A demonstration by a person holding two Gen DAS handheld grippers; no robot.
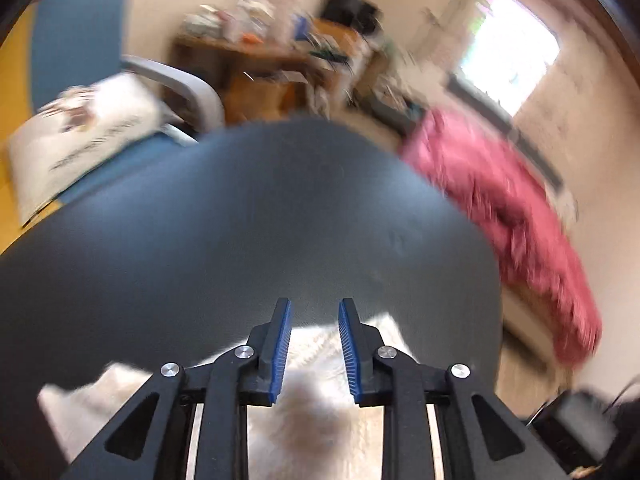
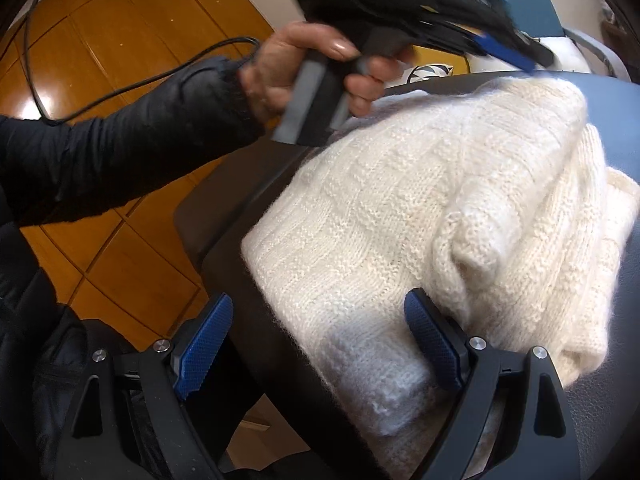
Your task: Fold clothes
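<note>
A cream knitted sweater (image 2: 400,208) lies in a thick folded bundle on the dark table (image 2: 224,216). My right gripper (image 2: 318,300) is open wide and straddles the sweater's near corner at the table edge; its pads do not press on the knit. A hand (image 2: 288,64) in a black sleeve holds my left gripper (image 2: 528,60) above the sweater's far edge. In the left wrist view the left gripper (image 1: 314,308) shows a narrow gap with nothing between its blue pads. The sweater (image 1: 312,360) lies below it, and the bare table (image 1: 240,220) stretches beyond.
A pink garment (image 1: 500,200) hangs off the table's right side. A blue chair (image 1: 80,40) with a white cushion (image 1: 80,140) stands at the left, and a cluttered wooden desk (image 1: 260,60) stands behind it. A black cable (image 2: 120,88) trails over the wooden floor (image 2: 120,20).
</note>
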